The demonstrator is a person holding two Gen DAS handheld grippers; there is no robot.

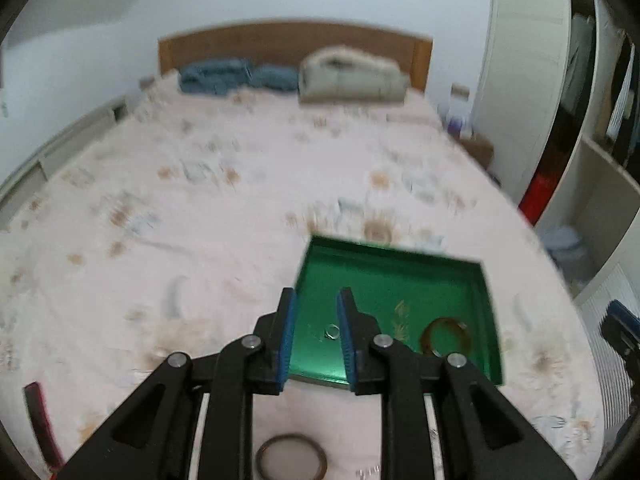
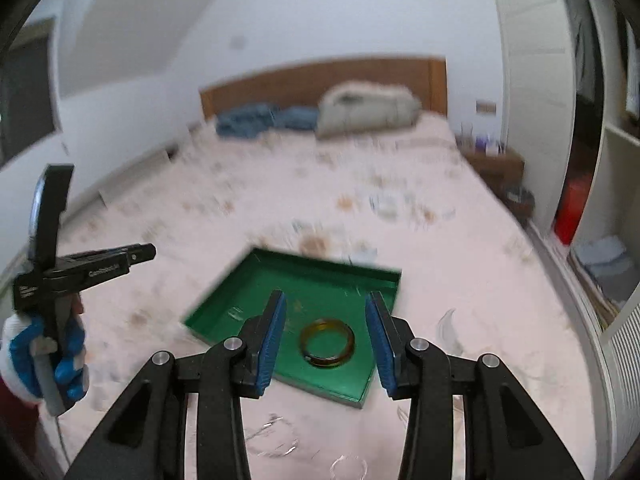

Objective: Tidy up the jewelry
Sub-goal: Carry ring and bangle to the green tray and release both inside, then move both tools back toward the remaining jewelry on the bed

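The green tray (image 2: 320, 280) lies on the bed (image 1: 200, 200). Inside it sit an amber bangle (image 2: 328, 343) and a small ring (image 1: 332, 331) (blurred). Another bangle (image 1: 291, 458) lies just outside its near edge. Left gripper (image 1: 317, 312) and right gripper (image 2: 326, 316) hover above the tray, jaws parted, gripping nothing
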